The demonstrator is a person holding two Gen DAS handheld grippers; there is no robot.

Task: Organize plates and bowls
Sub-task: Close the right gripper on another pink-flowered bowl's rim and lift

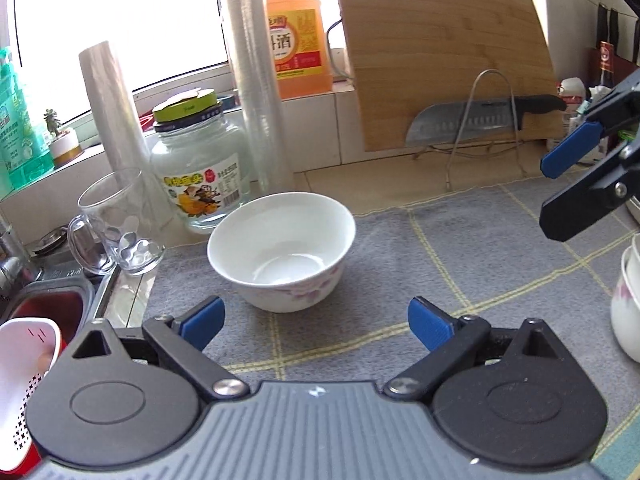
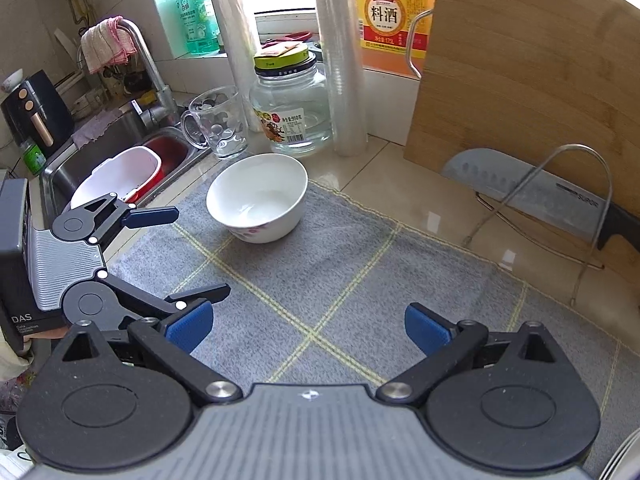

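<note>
The bowl (image 1: 281,251) sits empty on the tabletop mat (image 1: 440,280), just ahead of the left gripper (image 1: 316,326) fingers – spread wide, grasping nothing; right gripper (image 2: 308,330) fingers likewise released – bowl farther ahead.

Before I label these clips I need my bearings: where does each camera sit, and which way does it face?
Left wrist: on the left gripper, angled down at the white bowl on the grey mat; its open blue fingers show, the right gripper at right.
Right wrist: on the right gripper, looking down across the mat toward the sink; the left gripper shows at left.
Shared: bowl, glass jar, cutting board.
</note>
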